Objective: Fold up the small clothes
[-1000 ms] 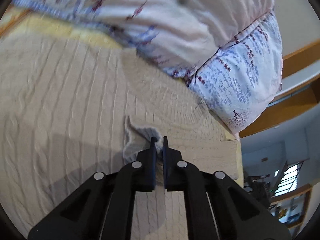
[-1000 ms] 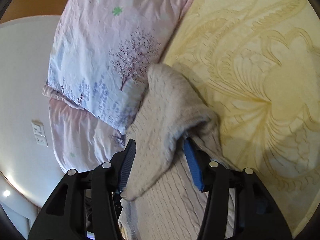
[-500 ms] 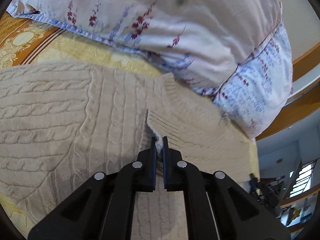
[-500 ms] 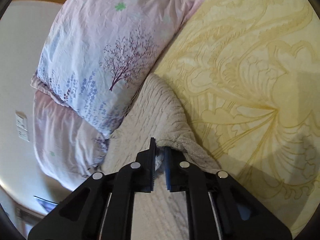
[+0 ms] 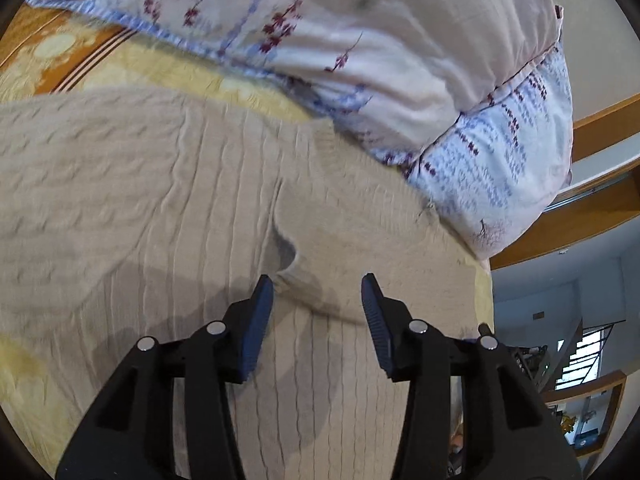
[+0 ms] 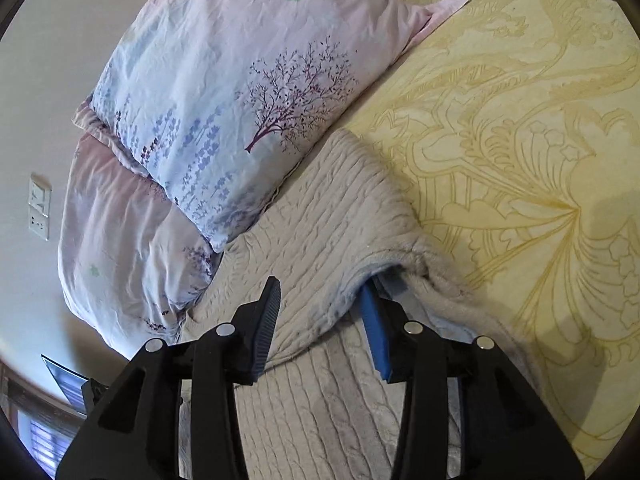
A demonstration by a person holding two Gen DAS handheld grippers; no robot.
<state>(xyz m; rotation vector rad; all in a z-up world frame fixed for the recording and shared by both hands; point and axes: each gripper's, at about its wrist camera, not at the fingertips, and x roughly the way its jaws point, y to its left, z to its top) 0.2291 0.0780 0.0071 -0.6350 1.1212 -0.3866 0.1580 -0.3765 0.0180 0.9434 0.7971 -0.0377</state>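
Note:
A beige cable-knit sweater (image 5: 160, 208) lies spread on the yellow bedspread, with one part folded over its body (image 5: 360, 224). My left gripper (image 5: 317, 292) is open just above the folded edge and holds nothing. In the right wrist view the same sweater (image 6: 320, 220) has a folded flap whose edge lies between my fingers. My right gripper (image 6: 320, 300) is open around that flap; its right finger (image 6: 374, 332) is partly tucked under the fabric.
Floral pink and blue pillows (image 5: 400, 60) lie right behind the sweater, also in the right wrist view (image 6: 240, 100). The yellow patterned bedspread (image 6: 520, 140) stretches to the right. A wooden headboard (image 5: 600, 128) and a wall socket (image 6: 40, 208) sit beyond.
Both grippers were shut on the sweater half a second ago and have now opened, letting the fabric go. The folded part has settled onto the sweater body.

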